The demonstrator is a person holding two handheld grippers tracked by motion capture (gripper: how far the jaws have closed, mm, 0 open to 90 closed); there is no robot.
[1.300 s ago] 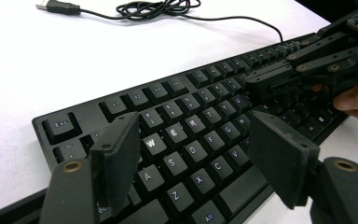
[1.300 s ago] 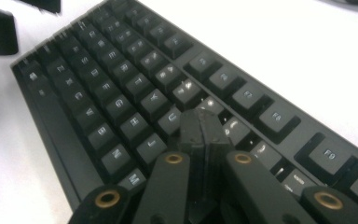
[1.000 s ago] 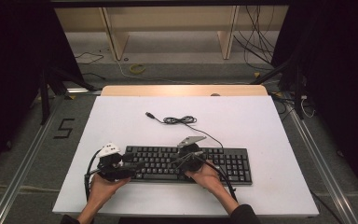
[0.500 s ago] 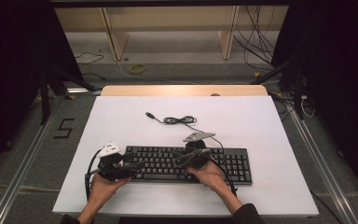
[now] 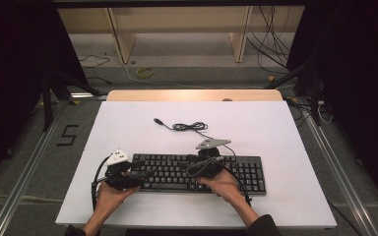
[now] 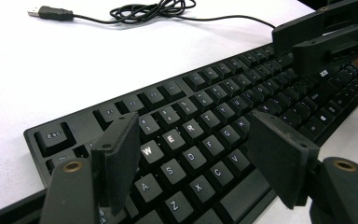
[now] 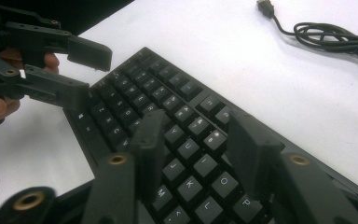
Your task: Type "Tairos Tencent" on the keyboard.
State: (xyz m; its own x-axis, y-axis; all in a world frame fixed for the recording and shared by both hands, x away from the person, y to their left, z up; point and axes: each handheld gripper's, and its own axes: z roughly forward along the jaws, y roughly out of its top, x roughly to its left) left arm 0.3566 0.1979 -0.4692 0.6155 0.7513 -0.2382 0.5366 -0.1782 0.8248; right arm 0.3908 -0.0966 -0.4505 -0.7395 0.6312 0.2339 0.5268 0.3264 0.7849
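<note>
A black keyboard point(image 5: 236, 172) lies near the front edge of the white table point(image 5: 285, 132). Its cable point(image 5: 189, 127) is coiled behind it and ends in a loose USB plug point(image 5: 157, 120). My left gripper point(image 5: 142, 177) hovers open over the keyboard's left end. In the left gripper view the keyboard point(image 6: 223, 98) runs under my left gripper point(image 6: 193, 135), with the W, E and R keys between the jaws. My right gripper point(image 5: 193, 169) is open over the middle, low above the keyboard point(image 7: 168, 93) in the right gripper view point(image 7: 198, 126). Neither one holds anything.
The two grippers point toward each other over the keys, a short gap apart: the right gripper point(image 6: 326, 39) shows ahead of the left, the left gripper point(image 7: 86, 74) ahead of the right. Bare white table lies behind and to the right of the keyboard.
My right gripper has shifted slightly to the right and away from me over the keyboard. The left gripper and the keyboard have stayed put.
</note>
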